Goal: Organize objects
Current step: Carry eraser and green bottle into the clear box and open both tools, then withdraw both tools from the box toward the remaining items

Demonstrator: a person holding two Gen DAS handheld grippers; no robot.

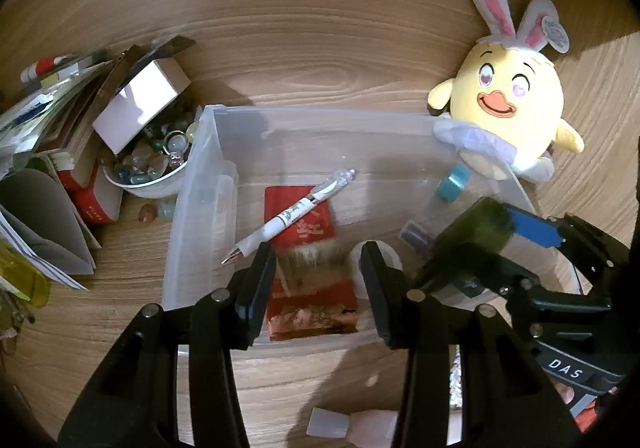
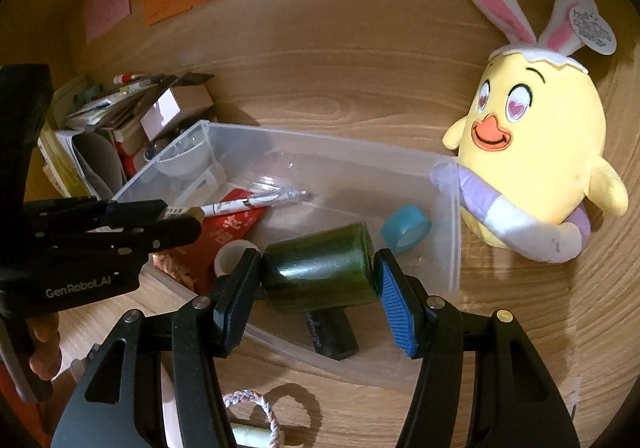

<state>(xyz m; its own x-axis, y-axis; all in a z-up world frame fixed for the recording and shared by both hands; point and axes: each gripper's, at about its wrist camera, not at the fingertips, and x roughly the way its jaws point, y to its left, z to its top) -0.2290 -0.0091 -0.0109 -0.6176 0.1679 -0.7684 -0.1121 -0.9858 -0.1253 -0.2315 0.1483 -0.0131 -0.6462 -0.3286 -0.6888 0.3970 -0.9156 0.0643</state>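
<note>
While the right gripper [image 2: 318, 280] is clamping a green jar [image 2: 320, 268] over the clear bin [image 2: 450, 208], an early release risks it rolling; the left gripper [image 1: 318, 280] is hovering open-jawed, holding nothing.

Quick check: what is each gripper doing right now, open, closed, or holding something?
Left gripper: open, nothing held, above the clear bin.
Right gripper: closed on a dark green bottle.

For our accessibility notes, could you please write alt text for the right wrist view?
The right gripper holds a dark green cylinder over a clear plastic bin containing a pen, red packet and blue tape roll. A yellow plush chick leans beside it.
</note>
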